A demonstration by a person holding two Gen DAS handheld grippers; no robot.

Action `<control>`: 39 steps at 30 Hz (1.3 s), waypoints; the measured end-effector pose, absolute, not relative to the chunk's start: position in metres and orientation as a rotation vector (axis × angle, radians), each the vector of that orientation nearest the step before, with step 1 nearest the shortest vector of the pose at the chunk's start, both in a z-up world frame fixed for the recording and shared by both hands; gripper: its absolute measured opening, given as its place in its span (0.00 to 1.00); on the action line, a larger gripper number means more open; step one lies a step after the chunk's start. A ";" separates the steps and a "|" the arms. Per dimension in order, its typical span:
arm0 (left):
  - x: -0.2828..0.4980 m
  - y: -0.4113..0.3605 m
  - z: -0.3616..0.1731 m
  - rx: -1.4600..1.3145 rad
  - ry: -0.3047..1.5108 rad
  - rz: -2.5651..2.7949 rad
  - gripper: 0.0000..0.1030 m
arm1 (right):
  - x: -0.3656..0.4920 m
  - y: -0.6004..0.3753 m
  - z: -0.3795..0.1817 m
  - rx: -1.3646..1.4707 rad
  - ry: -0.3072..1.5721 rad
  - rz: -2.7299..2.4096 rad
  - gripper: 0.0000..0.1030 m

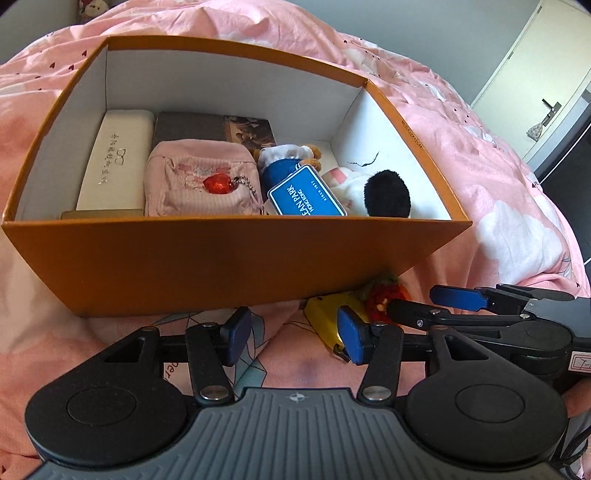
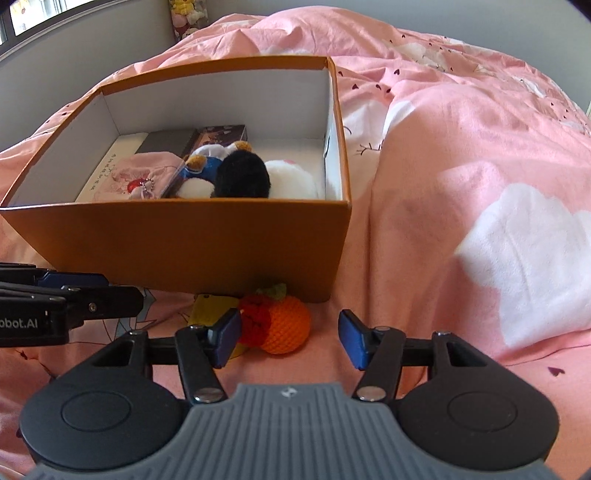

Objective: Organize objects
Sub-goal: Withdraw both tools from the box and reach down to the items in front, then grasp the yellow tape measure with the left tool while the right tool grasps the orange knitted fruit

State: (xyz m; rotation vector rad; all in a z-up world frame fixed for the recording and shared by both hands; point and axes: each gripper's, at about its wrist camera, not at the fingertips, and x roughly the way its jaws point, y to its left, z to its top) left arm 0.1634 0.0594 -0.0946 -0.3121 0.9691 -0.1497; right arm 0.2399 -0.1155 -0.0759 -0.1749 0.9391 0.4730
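Observation:
An open orange box [image 1: 221, 254] [image 2: 177, 240] stands on the pink bedcover. It holds a white glasses case [image 1: 114, 162], a pink pouch [image 1: 199, 184] with a red heart charm, a blue-clad plush bear [image 1: 284, 170] with a blue tag, and a black and white plush [image 2: 243, 177]. In front of the box lie a crocheted orange [image 2: 291, 325] [image 1: 384, 299] and a yellow object [image 1: 325, 317] [image 2: 212, 306]. My right gripper [image 2: 290, 338] is open with the orange between its fingers, near the left pad [image 2: 229, 338]. My left gripper [image 1: 293, 332] is open over bare cover, the yellow object by its right pad [image 1: 349, 334].
The pink bedcover [image 2: 461, 184] with white cloud shapes spreads to the right of the box. Each gripper shows at the edge of the other's view, close alongside. A door with a handle [image 1: 550, 110] is at the far right, and plush toys [image 2: 184, 18] sit by the far wall.

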 end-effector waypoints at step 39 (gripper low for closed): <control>0.201 -0.011 -0.138 -0.132 1.107 -0.177 0.66 | 0.261 -0.153 -0.091 -0.070 1.003 0.349 0.50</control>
